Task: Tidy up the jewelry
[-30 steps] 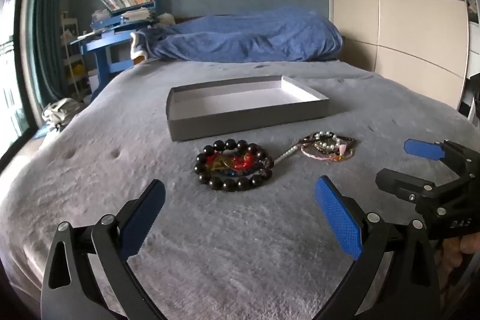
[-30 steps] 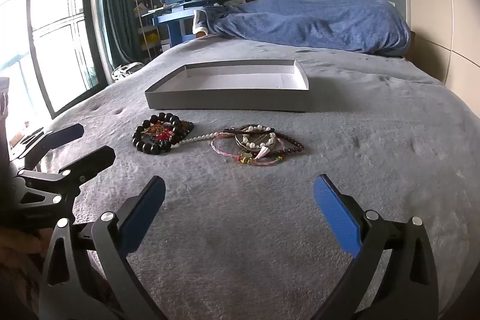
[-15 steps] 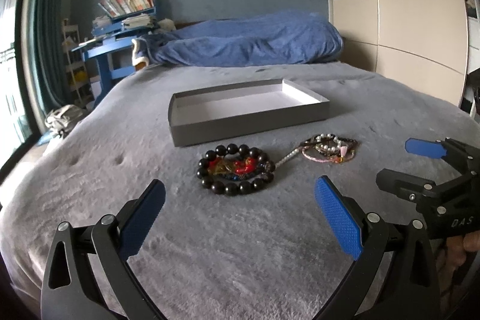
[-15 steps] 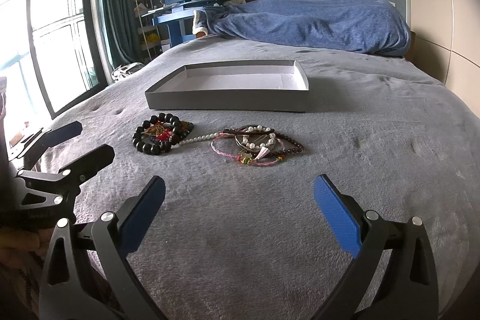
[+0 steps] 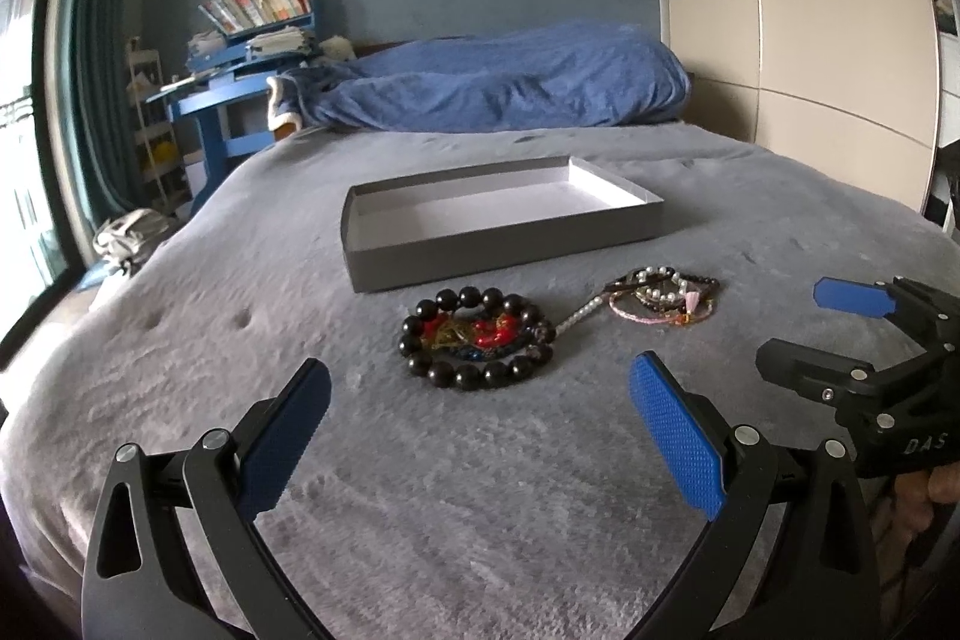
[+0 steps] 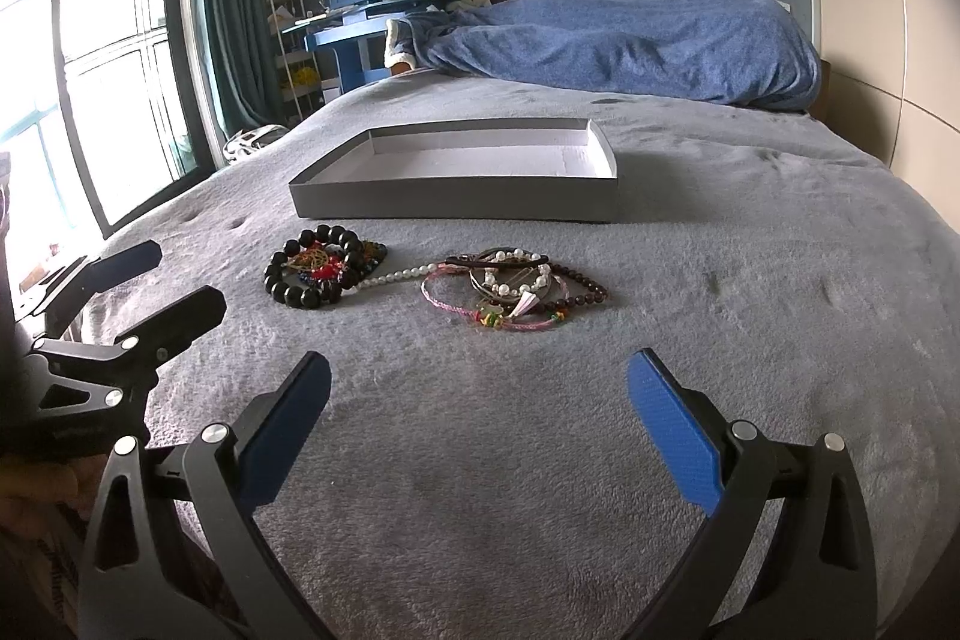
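Hovering with fingers spread, empty: left gripper (image 5: 479,403) should pinch one bead of the black bracelet (image 5: 477,337); right gripper (image 6: 479,401) likewise spread, empty.

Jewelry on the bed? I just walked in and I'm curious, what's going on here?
A person holds a claw in each hand over a grey bed cover. The left claw and right claw are both open and hold nothing. A black bead bracelet and a tangle of pearl and cord bracelets lie in front of the empty grey tray. Nothing is sorted yet.
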Tool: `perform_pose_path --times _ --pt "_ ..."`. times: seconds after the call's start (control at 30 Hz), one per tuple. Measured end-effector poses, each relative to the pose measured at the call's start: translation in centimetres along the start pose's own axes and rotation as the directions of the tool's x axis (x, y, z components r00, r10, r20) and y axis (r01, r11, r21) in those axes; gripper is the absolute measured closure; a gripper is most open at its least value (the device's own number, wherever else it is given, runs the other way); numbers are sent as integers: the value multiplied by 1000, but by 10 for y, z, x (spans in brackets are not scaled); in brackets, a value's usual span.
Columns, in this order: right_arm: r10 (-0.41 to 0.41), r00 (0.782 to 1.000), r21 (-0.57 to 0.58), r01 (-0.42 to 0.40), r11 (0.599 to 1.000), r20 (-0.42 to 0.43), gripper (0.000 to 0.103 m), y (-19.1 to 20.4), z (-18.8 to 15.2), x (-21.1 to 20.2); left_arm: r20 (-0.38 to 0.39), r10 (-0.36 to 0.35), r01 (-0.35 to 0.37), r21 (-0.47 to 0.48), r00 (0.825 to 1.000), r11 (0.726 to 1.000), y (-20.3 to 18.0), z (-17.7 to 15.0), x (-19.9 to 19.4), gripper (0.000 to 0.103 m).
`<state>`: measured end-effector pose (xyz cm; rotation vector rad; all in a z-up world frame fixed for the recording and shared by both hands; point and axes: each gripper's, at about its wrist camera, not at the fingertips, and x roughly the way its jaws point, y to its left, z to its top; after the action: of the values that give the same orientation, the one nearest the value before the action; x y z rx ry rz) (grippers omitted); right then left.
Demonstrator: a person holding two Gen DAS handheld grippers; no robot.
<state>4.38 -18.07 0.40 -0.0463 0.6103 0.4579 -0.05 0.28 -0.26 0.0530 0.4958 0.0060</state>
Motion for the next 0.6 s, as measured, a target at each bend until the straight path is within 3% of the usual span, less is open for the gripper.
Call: perform_pose_path --times 0.6 --pt "2 1000 -1 -2 1000 -5 5 4 -3 4 -16 4 -4 -25 1000 1000 9 1 1 4"
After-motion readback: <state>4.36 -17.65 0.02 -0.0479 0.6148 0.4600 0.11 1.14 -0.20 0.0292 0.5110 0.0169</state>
